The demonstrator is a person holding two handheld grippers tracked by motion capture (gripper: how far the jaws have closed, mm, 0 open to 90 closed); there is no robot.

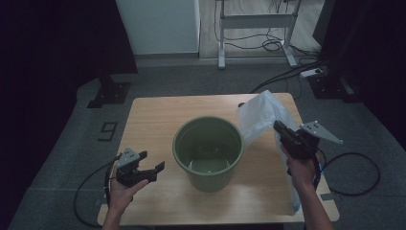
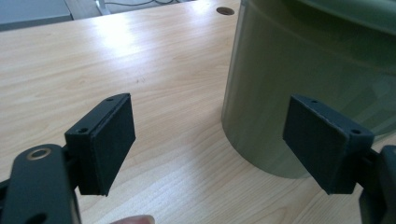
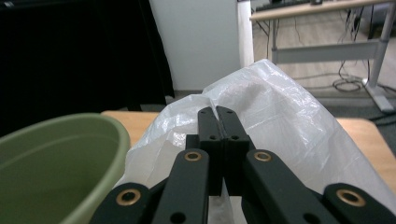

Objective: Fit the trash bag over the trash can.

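While the left gripper (image 1: pixel 152 168) sits wide open near-left of the green bucket (image 1: pixel 208 152), the right gripper (image 1: pixel 278 127) pinches a white plastic bag (image 1: pixel 258 115) at the bucket's right. Bag looks light, limp, slippery; best gripped on bunched film.

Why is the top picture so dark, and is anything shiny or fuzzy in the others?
High view: dim, black at both sides, green bucket still clear. Left gripper view: bright glare on the wooden table; nearest gripper parts slightly blurred. Right gripper view: the white plastic bag glows bright; the bucket's rim looks soft.
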